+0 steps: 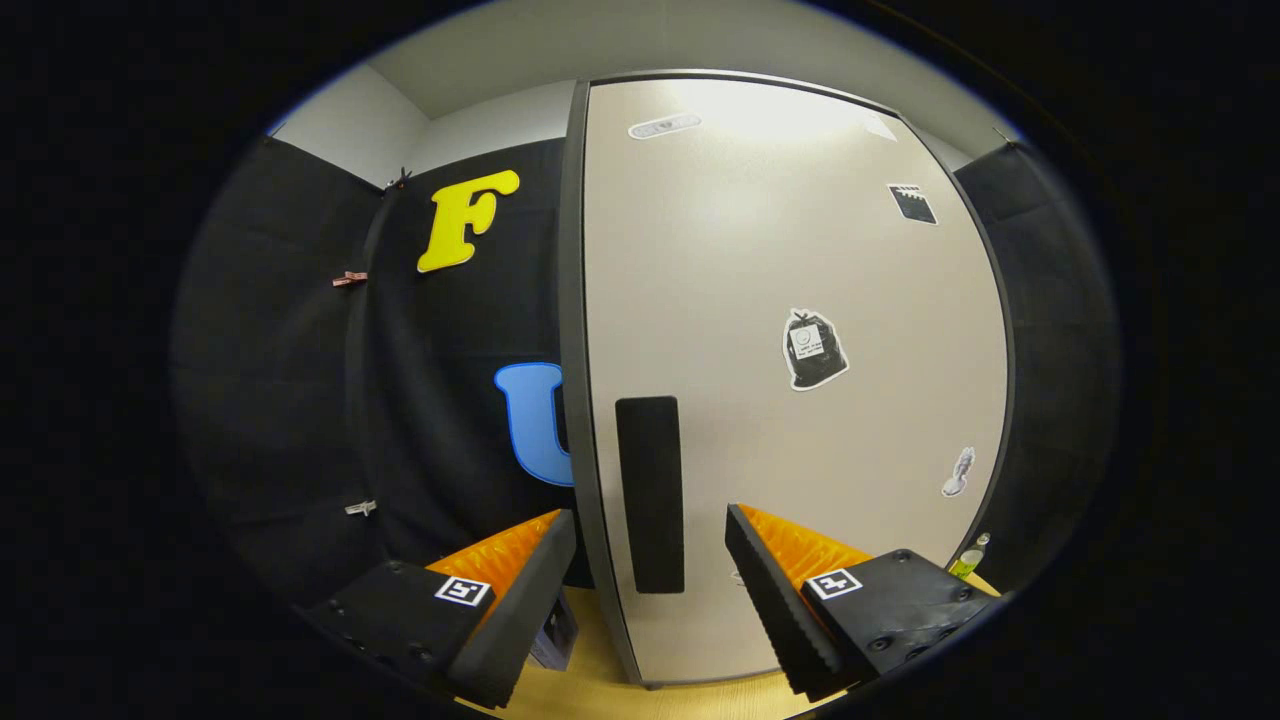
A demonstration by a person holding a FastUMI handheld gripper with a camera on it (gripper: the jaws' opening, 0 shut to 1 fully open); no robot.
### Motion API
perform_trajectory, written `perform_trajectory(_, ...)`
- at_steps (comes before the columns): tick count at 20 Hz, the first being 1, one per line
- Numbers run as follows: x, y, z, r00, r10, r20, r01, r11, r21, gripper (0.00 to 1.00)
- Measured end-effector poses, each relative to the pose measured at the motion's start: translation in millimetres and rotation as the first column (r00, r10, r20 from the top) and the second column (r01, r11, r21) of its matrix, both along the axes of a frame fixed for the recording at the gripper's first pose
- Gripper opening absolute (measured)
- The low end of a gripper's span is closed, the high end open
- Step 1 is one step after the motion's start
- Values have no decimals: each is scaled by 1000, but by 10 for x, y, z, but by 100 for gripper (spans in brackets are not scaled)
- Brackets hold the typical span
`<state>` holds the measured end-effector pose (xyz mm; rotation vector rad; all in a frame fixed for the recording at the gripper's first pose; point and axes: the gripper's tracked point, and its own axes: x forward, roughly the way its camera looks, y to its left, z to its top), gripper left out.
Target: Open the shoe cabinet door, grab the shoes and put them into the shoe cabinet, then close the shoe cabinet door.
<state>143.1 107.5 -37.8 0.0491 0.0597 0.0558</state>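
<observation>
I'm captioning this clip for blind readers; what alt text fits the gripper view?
An open gripper faces a closed pale cabinet door, its fingers either side of the door's dark vertical handle. Stickers dot the door; a green bottle stands beyond the right finger.

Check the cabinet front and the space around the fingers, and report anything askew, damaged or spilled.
Nothing stands out. The shoe cabinet door stands upright and shut, its dark handle straight and intact, and a few stickers lie flat on it. The gripper is open just ahead of the handle, holding nothing. No spill shows on the wooden floor.
</observation>
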Motion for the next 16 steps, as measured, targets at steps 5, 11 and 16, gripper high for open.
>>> perform_trajectory(5, 244, -54, -126, 999, -34, -31, 34, 999, -8, 97)
perform_trajectory(11, 292, -31, -162, 998, -47, -35, 46, 999, -24, 59)
perform_trajectory(16, 277, -34, -174, 998, -50, -47, 48, 997, -52, 27)
